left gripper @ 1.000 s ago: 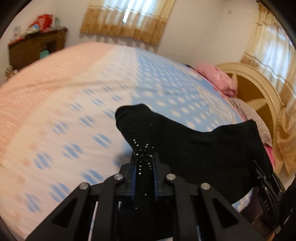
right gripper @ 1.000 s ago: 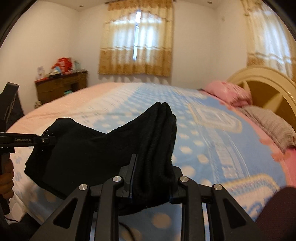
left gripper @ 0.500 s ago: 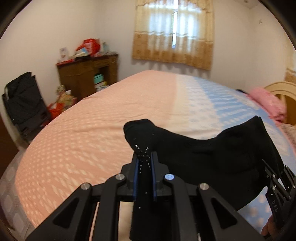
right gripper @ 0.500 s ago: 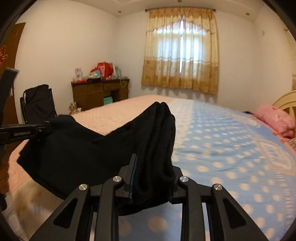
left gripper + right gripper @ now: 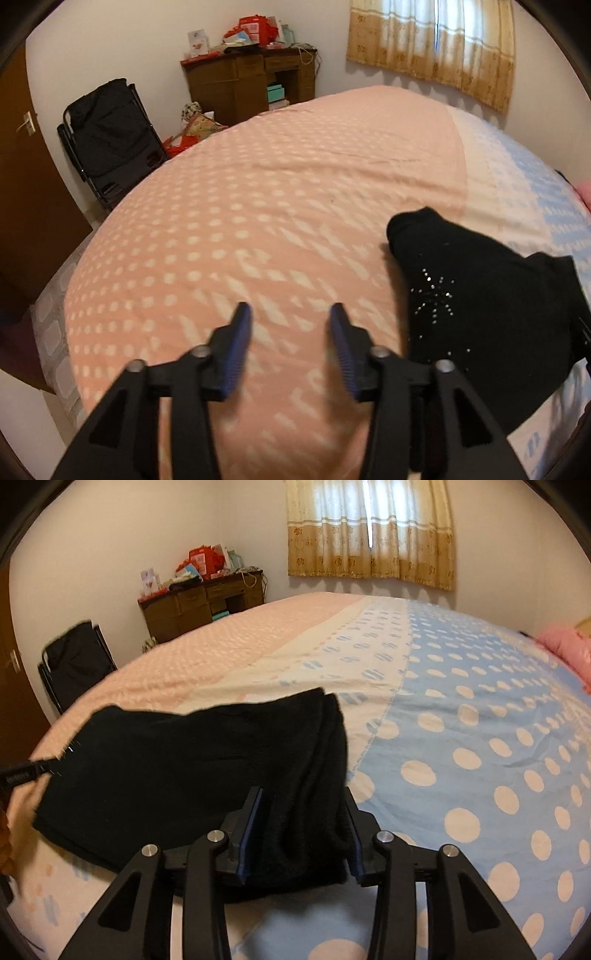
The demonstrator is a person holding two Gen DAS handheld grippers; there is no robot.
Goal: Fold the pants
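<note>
The black pants [image 5: 192, 775] lie folded on the bed [image 5: 461, 709], across the seam where the pink part of its cover meets the blue dotted part, with a small sparkly star pattern showing on the end nearer the left gripper [image 5: 290, 314]. That gripper's jaws have just been opening and now stand apart over bare pink cover with nothing between them, the pants just to their right. The right gripper [image 5: 303, 805] has also just been opening; the thick folded edge still sits between its jaws, with a gap visible at the left pad.
</note>
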